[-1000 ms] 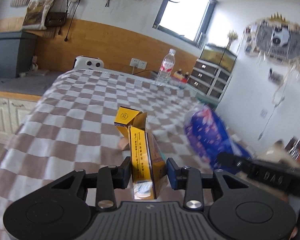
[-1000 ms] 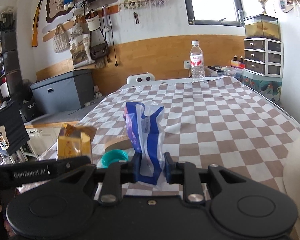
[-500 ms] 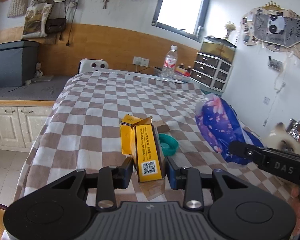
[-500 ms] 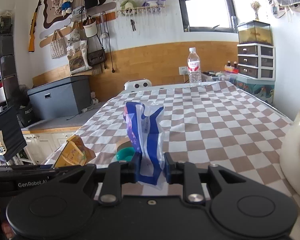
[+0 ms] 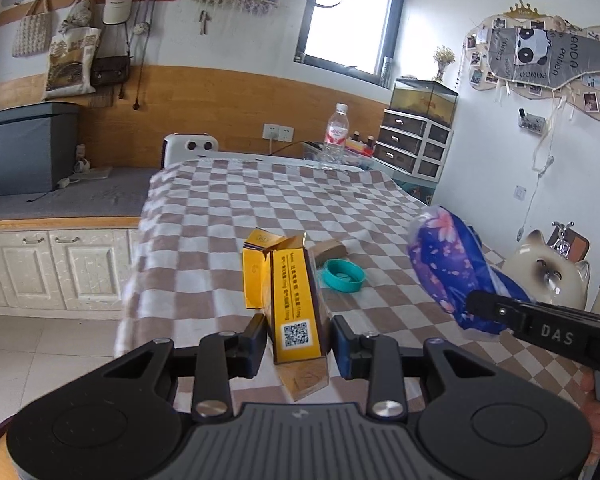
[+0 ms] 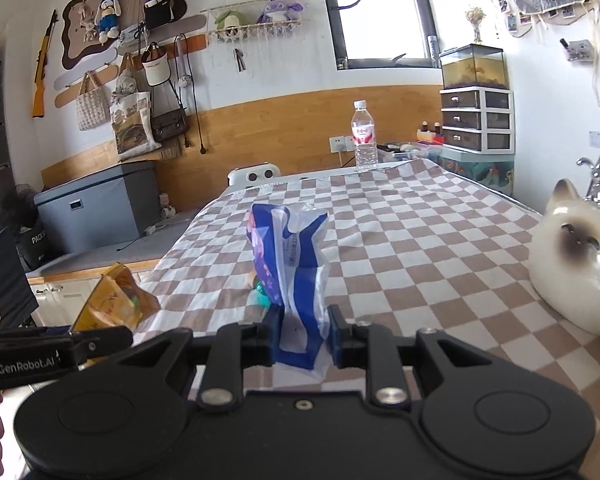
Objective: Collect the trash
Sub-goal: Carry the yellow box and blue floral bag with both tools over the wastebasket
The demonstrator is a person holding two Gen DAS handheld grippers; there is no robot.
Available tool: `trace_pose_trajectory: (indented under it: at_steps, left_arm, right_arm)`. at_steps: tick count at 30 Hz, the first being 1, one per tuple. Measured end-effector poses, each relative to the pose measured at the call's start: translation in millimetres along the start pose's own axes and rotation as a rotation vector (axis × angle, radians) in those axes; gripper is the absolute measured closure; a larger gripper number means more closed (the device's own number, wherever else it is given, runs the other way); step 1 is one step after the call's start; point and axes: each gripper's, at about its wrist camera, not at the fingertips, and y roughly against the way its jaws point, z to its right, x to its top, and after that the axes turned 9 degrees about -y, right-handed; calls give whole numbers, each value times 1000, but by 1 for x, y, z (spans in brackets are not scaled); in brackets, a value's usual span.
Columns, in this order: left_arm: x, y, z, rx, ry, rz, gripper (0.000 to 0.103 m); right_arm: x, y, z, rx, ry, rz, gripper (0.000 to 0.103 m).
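Observation:
My left gripper (image 5: 299,344) is shut on a yellow cardboard box (image 5: 292,296) with an open top flap, held above the near edge of the checkered table (image 5: 268,200). My right gripper (image 6: 302,338) is shut on a blue and white plastic bag (image 6: 290,256), held upright over the table. The bag also shows at the right in the left wrist view (image 5: 452,268). The box shows at the lower left in the right wrist view (image 6: 116,300). A teal ring-shaped lid (image 5: 343,275) and a small brown box (image 5: 329,249) lie on the table behind the yellow box.
A water bottle (image 6: 363,136) stands at the table's far edge. A ceramic cat (image 6: 576,268) sits on the table at the right. White cabinets (image 5: 52,268) with a grey storage box (image 5: 20,148) run along the left. Drawers (image 5: 412,144) stand at the back right.
Both grippers have drawn back and risen from the table with the box and the bag still held. More of the floor and cabinets shows at the left.

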Motion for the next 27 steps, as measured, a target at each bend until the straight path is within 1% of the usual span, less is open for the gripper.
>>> trace_pose_trajectory:
  at_steps: [7,13,20,27]
  left_arm:
    - [-3,33,-25,24,-9,23,67]
    - [-8,60,-46,36,-22,39,67]
    - [-16,91,-81,68,-22,55,67]
    - [-27,117,-125,118,2,58,67]
  right_arm:
    - [-8,29,-36,-12,35,17,78]
    - [-18,45,-72,-9,58,22,78]
    - [-28,55,-114,13,71,18,78]
    - [-38,56,-163,55,115,7,78]
